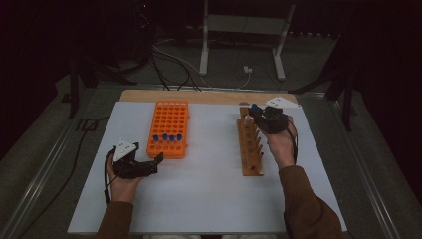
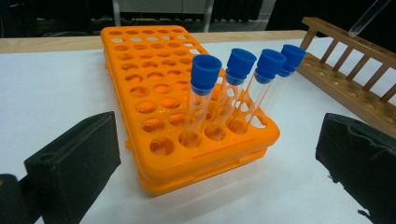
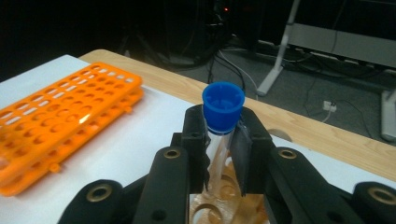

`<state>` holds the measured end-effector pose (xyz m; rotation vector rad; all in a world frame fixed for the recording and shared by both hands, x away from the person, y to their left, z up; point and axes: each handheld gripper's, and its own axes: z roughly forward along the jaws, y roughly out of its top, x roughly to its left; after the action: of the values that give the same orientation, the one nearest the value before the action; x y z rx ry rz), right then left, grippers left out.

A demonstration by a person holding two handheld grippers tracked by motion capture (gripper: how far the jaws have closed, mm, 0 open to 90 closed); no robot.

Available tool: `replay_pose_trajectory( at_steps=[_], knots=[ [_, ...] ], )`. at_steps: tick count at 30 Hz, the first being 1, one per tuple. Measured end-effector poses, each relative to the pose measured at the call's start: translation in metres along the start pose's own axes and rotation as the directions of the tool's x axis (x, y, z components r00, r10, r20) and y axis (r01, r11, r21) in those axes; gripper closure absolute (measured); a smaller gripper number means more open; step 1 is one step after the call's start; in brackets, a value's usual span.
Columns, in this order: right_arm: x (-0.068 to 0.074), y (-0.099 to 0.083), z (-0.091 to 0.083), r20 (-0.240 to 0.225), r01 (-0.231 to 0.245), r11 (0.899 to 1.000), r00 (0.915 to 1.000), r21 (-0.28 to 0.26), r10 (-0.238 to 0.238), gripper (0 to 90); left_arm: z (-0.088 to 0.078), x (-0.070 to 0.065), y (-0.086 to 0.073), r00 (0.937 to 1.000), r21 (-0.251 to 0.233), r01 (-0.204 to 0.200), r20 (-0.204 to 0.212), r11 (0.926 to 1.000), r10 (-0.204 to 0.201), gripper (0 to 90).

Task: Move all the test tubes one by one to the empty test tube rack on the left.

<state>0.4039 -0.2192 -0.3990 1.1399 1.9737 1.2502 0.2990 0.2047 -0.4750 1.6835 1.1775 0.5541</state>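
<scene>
Looks like tubes are being moved between the orange rack (image 1: 168,128) and the wooden rack (image 1: 250,147), direction can't be told for sure. Right gripper (image 3: 223,140) is clamped on one blue-capped tube (image 3: 222,122), held upright just above the far end of the wooden rack w/ the tube's lower end over the holes, not seated. Four capped tubes (image 2: 243,91) stand in a row in the orange rack's near rows; the wooden rack's other holes look empty, so by my read approx. one of five is in transit and four are left either way. Left gripper (image 1: 149,167) rests near the orange rack's near end, jaws spread wide, nothing between them. Surface: white board (image 1: 209,199) on a wooden tabletop, light edge strip showing at the far side. Room is dark; grey floor, cables (image 1: 169,64) and a white metal stand frame (image 1: 244,35) behind the table.
</scene>
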Motion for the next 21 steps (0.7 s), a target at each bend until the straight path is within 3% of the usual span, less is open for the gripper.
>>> replay_pose_trajectory(
  at_steps=[13,21],
  knots=[
    [0.025,0.001,0.001,-0.065,0.047,0.998,0.9969,0.032,-0.045,76.9,-0.002,-0.001,0.002,0.9999,-0.002,-0.015,-0.009,0.9999,0.015,0.6],
    [0.047,-0.003,0.005,-0.138,0.060,0.997,0.9891,0.055,-0.051,76.8,-0.002,-0.004,0.005,0.9998,-0.007,-0.018,0.005,0.9998,0.018,0.6]
  ],
)
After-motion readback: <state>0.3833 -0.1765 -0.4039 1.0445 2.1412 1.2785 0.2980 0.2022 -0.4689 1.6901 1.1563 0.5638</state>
